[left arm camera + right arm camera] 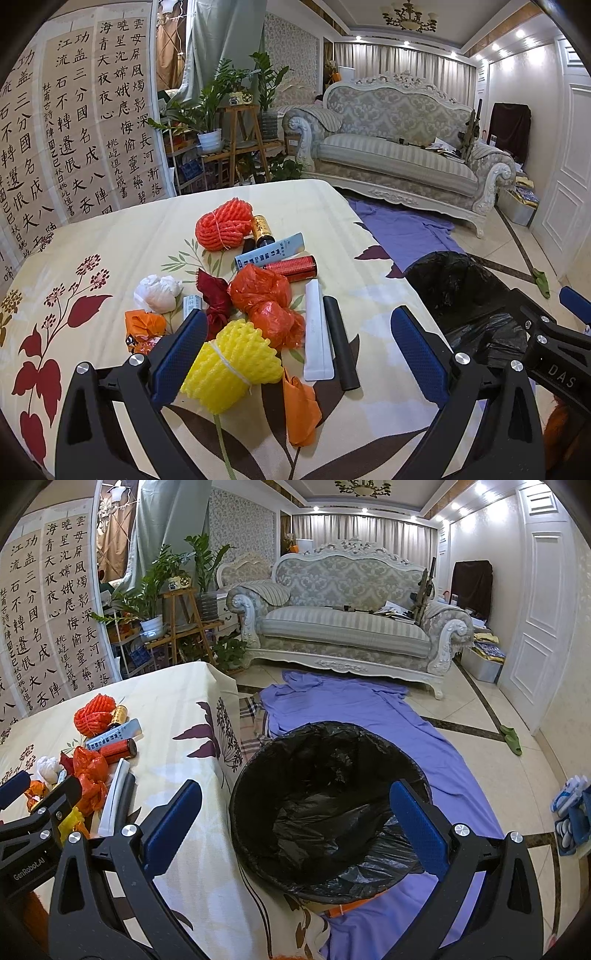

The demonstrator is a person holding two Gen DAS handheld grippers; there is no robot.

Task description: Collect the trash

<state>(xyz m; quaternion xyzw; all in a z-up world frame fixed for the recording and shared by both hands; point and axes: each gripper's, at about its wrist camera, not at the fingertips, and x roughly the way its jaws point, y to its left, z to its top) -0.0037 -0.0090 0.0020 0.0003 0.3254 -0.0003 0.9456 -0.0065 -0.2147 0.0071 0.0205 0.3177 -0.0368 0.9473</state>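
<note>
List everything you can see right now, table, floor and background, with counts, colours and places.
foam nets: 2; yellow near table edge, red-orange far
orange-red plastic bags: several, middle of pile
white wad: 1, left
red can: 1, lying mid-table
gold-black bottle: 1, far
white strip and black tube: 1 each, side by side
table: floral cloth
bin: 1, black liner, floor right of table
purple cloth: floor
sofa: grey-white, background
left gripper: open over pile
right gripper: open over bin

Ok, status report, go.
Both tongs open, empty. Left tongs over yellow foam net. Right tongs above black-lined bin. Nothing blocking.
</note>
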